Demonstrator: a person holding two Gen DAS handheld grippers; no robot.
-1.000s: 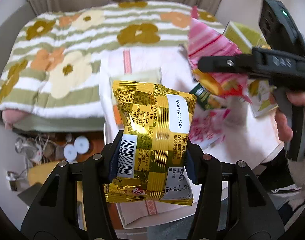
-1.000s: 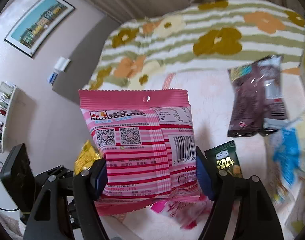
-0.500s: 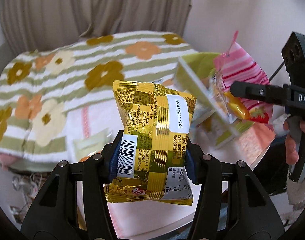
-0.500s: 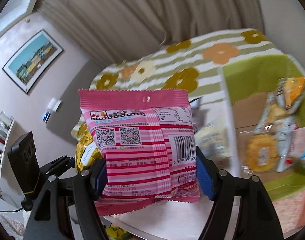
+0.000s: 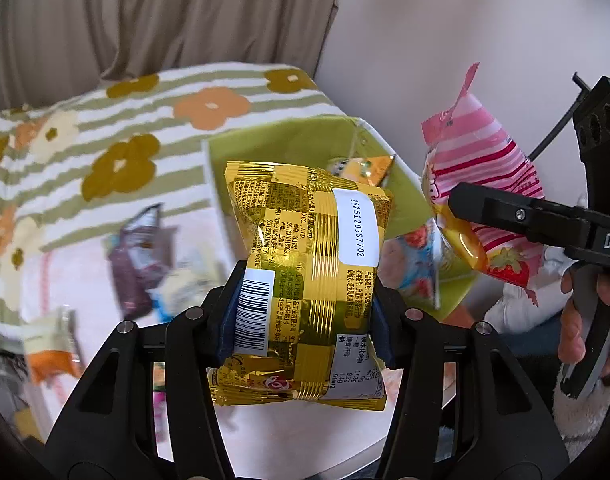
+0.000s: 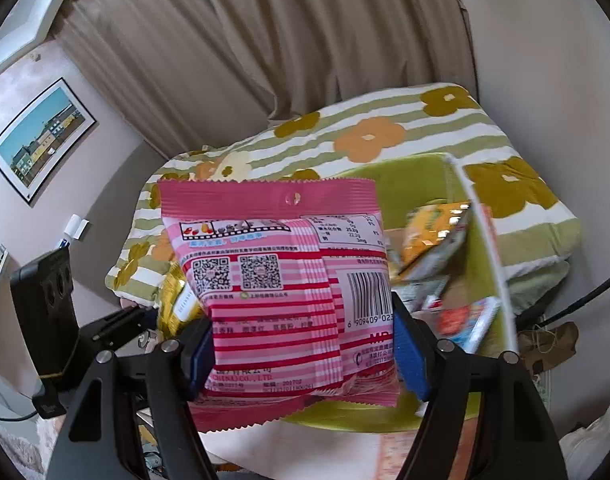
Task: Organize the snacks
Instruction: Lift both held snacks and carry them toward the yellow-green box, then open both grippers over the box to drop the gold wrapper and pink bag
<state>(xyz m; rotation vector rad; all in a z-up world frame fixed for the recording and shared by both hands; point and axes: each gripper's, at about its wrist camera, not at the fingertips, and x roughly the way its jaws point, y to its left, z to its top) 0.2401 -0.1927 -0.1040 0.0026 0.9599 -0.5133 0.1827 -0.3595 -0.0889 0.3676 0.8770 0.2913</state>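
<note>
Left gripper (image 5: 305, 312) clamped on a gold foil snack packet (image 5: 305, 280), right gripper (image 6: 305, 344) clamped on a pink striped candy bag (image 6: 281, 292), both just short of the green box (image 5: 305, 142) ahead. Could slip or snag on the box's near wall if let go too soon. Box contents blurred and half hidden behind both packs; loose snacks off to the left too smeared to name.

Left claw (image 5: 305, 316), as I see it from its own camera: matte black forked arms with triangular cut-outs, silver round screws, dark blue pads. Right claw (image 6: 301, 354): the same build, brighter blue pads; its black handle carries white lettering, a black cable and a three-lens camera block.
</note>
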